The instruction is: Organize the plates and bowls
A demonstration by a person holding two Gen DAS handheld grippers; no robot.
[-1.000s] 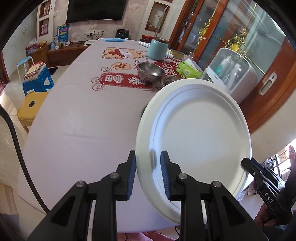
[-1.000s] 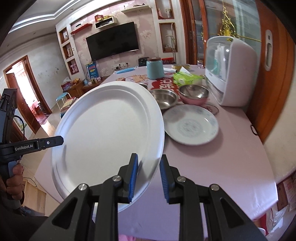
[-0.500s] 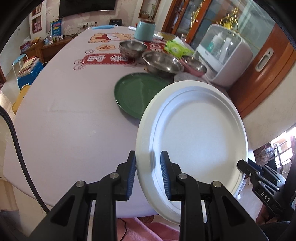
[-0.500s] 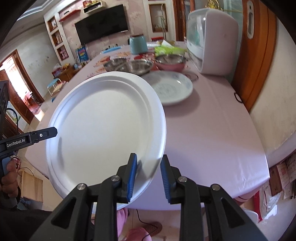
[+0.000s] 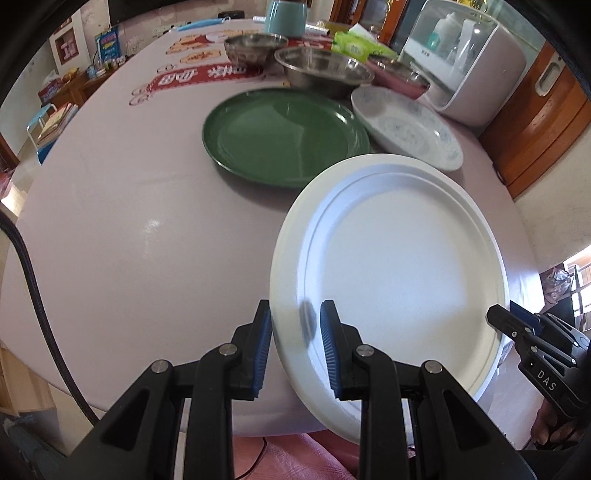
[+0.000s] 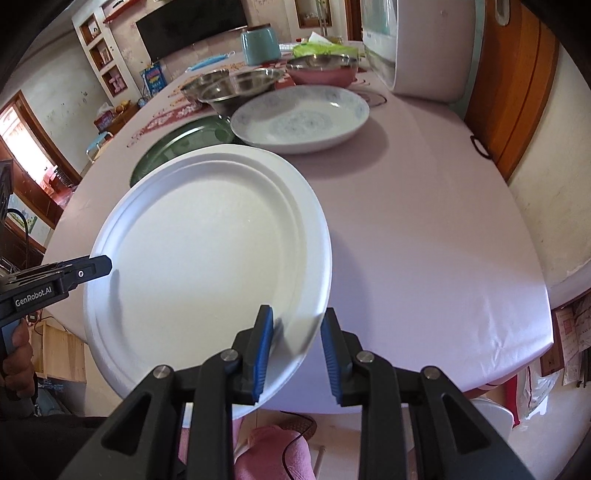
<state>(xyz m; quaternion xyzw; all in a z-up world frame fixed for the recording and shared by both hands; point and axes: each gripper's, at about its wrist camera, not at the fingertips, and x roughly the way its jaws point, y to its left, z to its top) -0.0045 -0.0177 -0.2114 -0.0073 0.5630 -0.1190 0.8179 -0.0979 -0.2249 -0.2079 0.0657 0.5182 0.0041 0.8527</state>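
A large white plate (image 5: 399,266) is held between both grippers above the near edge of the table. My left gripper (image 5: 295,332) straddles its left rim and my right gripper (image 6: 297,334) straddles its right rim (image 6: 314,295); each pair of jaws stands a little apart around the rim. The plate also fills the right wrist view (image 6: 207,251). Beyond it a green plate (image 5: 284,136) and a blue-patterned white plate (image 5: 406,127) lie flat on the table. Behind them stand two steel bowls (image 5: 321,70) (image 5: 255,46) and a pink bowl (image 5: 399,75).
The table has a pale pink cloth (image 5: 129,221). A white appliance (image 5: 469,59) stands at the back right next to a wooden door (image 5: 546,110). A teal canister (image 5: 286,16) and a green packet (image 5: 354,44) sit at the far end.
Both grippers have lowered and tipped the white plate toward flat, closer to the table. The green plate and the patterned plate have come into view beyond it.
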